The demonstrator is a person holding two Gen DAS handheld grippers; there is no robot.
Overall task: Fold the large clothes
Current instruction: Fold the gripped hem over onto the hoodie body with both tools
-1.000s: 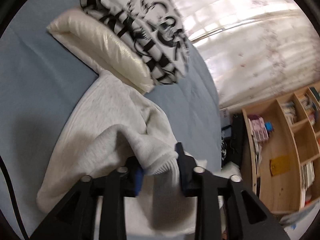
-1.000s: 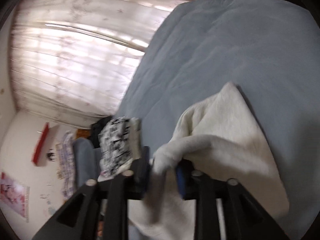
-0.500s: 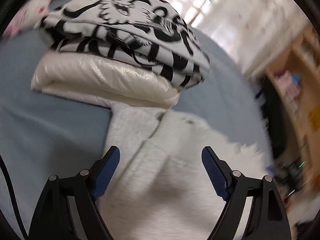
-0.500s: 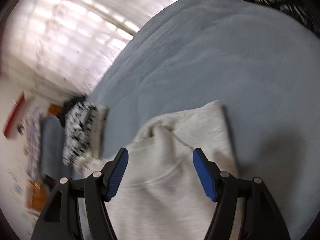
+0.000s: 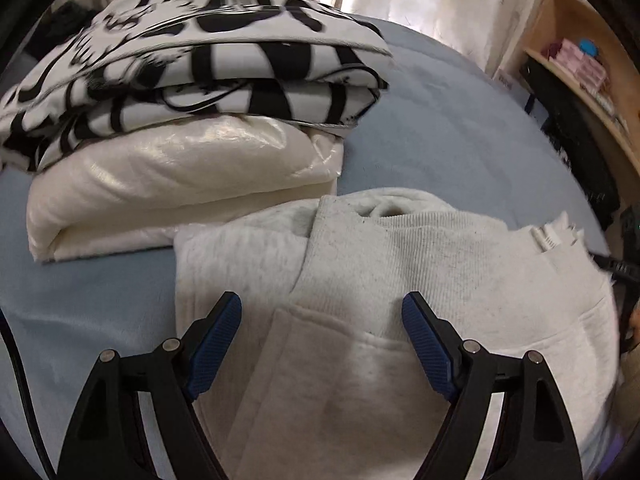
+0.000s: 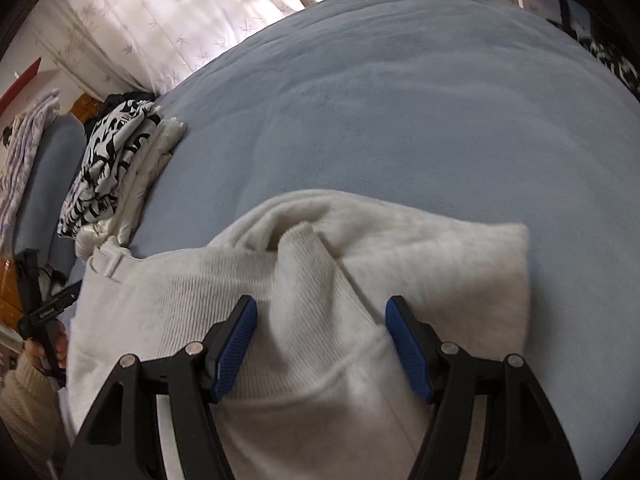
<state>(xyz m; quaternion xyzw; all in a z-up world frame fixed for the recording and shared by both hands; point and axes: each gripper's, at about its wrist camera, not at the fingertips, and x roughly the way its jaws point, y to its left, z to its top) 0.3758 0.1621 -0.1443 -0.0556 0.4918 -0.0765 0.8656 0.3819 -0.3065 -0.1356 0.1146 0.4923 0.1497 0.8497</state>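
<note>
Both tongs, left and right, are gaping wide over the grey sweatshirt; folded black-and-white garment is lying behind; only the left view is showing the bookshelf.

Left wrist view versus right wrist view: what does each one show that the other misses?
Only the left wrist view shows the wooden bookshelf and the left tongs, open. Only the right wrist view shows the right tongs, open, the wide bare stretch of blue bedspread and a hand gripping a black handle. Both show the grey sweatshirt, the black-and-white garment stacked on a cream one, and curtains.
</note>
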